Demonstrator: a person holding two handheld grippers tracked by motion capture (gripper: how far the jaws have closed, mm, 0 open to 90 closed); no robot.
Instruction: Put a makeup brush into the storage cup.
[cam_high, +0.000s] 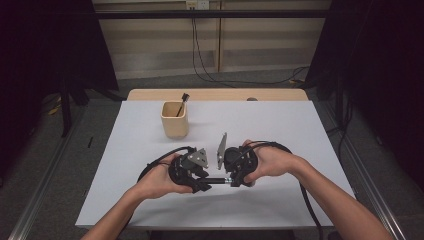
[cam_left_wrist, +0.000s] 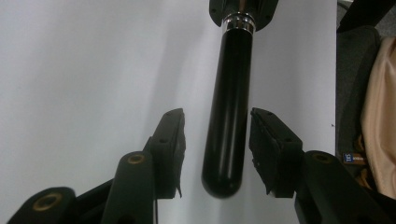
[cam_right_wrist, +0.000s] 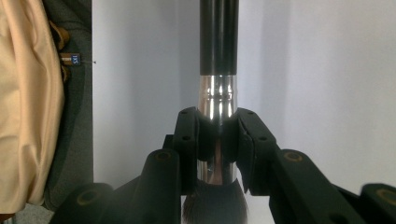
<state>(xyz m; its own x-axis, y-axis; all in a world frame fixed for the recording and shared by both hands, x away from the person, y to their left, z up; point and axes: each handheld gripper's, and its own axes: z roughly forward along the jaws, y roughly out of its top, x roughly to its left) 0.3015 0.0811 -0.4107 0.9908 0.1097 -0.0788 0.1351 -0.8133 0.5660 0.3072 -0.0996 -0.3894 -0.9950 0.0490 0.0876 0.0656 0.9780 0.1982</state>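
Two grippers meet low over the near middle of the white table (cam_high: 280, 125), jaws pointing at each other, with one makeup brush (cam_high: 216, 180) bridging them level above the tabletop. The right gripper (cam_right_wrist: 218, 135) is clamped narrow on the brush's shiny metal collar (cam_right_wrist: 217, 100); the dark bristles (cam_right_wrist: 215, 205) sit just behind its pads, and the black handle (cam_right_wrist: 219, 32) runs straight out from its jaws. In the high view this gripper (cam_high: 231, 181) sits in the person's right hand (cam_high: 270, 162), its grey plate standing on edge.

The left gripper (cam_left_wrist: 216, 149) stands part-way open around the rounded end of that handle (cam_left_wrist: 229, 121). A sliver of white shows between the handle and each pad, so the pads do not press on it. In the high view it (cam_high: 205, 185) sits in the left hand (cam_high: 157, 182).

Farther back on the left of the table stands one pale wooden cup (cam_high: 174, 120), well apart from both grippers, with one thin dark stick (cam_high: 182, 103) leaning out of it. Nothing lies between the grippers and the cup. Black cables (cam_high: 305, 200) trail from both grippers toward the person.
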